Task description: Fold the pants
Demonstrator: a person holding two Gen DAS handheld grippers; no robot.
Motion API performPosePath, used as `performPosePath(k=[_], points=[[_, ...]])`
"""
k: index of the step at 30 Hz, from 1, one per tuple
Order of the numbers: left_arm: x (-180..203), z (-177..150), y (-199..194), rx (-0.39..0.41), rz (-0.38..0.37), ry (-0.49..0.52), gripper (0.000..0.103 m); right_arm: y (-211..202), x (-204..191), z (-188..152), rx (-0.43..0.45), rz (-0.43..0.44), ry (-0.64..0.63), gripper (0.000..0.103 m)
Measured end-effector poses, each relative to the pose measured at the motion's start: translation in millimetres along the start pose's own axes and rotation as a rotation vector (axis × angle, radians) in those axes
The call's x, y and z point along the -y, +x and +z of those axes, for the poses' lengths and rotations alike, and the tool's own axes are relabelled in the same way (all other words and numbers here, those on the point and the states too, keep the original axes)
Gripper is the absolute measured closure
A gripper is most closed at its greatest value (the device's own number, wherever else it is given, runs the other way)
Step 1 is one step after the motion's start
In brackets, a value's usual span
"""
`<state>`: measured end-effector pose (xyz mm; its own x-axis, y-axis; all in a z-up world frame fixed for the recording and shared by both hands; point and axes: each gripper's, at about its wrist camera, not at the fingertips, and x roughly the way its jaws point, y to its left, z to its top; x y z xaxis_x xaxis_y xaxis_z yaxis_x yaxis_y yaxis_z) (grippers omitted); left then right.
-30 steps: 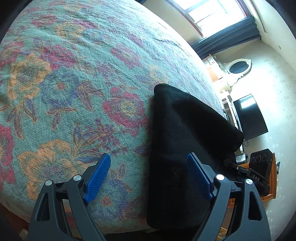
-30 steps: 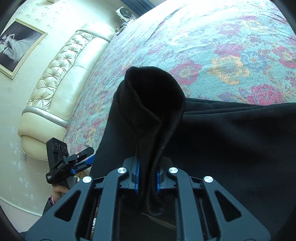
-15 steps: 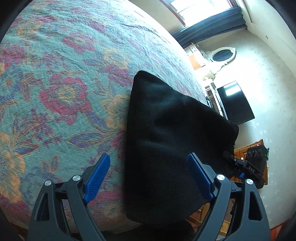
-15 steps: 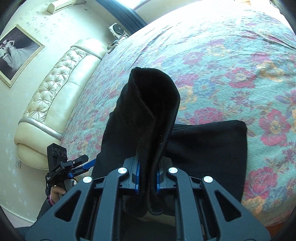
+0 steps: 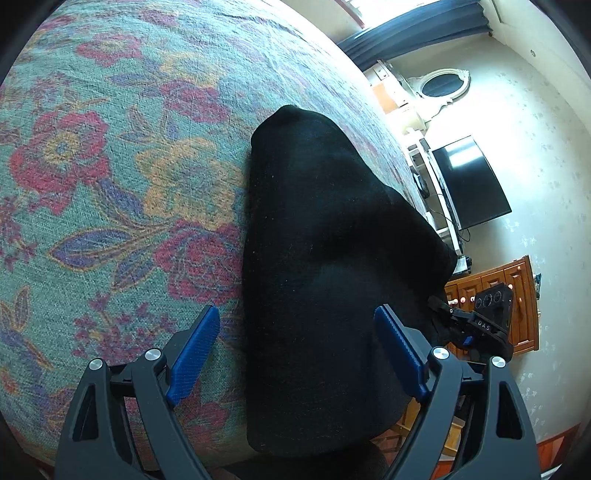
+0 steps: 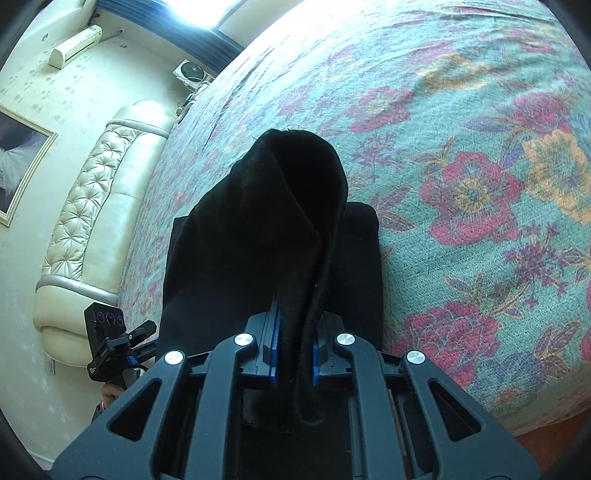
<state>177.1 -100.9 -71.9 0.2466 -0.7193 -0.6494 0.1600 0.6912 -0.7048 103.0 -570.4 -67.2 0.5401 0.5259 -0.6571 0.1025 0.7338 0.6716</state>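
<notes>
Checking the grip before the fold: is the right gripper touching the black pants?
Touching. The right wrist view shows the right gripper clamped on the black pants.

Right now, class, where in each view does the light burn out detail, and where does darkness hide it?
Left wrist view: the window and wall near the oval mirror blow out; the black pants show almost no texture. Right wrist view: glare at the window; the pants' folds merge into black.

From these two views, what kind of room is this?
Most likely a bedroom: the pants lie on a bed with a floral cover, a tufted headboard stands at one end, and a TV is on the wall.
</notes>
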Motion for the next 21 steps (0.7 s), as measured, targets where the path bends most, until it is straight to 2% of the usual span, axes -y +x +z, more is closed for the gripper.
performPosePath(k=[3, 5, 6, 8, 9, 11, 12, 17, 21], points=[[-1.1, 1.8, 6.3, -0.005, 0.004, -0.007, 0.019, 1.6, 8.0, 0.7, -0.008, 0.021, 0.015, 0.086], [2.0, 4.2, 9.5, -0.006, -0.001, -0.007, 0.019, -2.8, 12.5, 1.3, 0.0, 0.04, 0.034, 0.076], [2.2, 5.7, 10.3, -0.007, -0.003, -0.004, 0.019, -6.1, 14.5, 1.1, 0.003, 0.055, 0.045, 0.069], [1.8, 9.0, 12.1, -0.012, -0.008, 0.001, 0.019, -14.0, 18.6, 1.6, 0.015, 0.076, 0.062, 0.047], [4.9, 12.2, 15.7, -0.015, -0.01, 0.0, 0.019, -18.8, 19.4, 1.2, 0.026, 0.045, 0.063, 0.029], [2.5, 11.5, 15.3, -0.015, -0.02, -0.005, 0.019, -26.7, 20.3, 0.3, 0.046, -0.03, 0.034, 0.027], [2.1, 13.0, 16.7, -0.018, -0.023, -0.01, 0.019, -28.8, 22.0, -1.2, 0.042, -0.034, 0.028, 0.026], [2.0, 9.5, 16.4, -0.016, -0.022, 0.008, 0.019, -23.9, 41.1, -9.1, 0.007, 0.048, 0.114, 0.026], [4.0, -4.8, 14.5, -0.031, -0.039, 0.038, 0.019, -11.4, 42.5, -25.5, -0.064, 0.088, 0.118, 0.024]])
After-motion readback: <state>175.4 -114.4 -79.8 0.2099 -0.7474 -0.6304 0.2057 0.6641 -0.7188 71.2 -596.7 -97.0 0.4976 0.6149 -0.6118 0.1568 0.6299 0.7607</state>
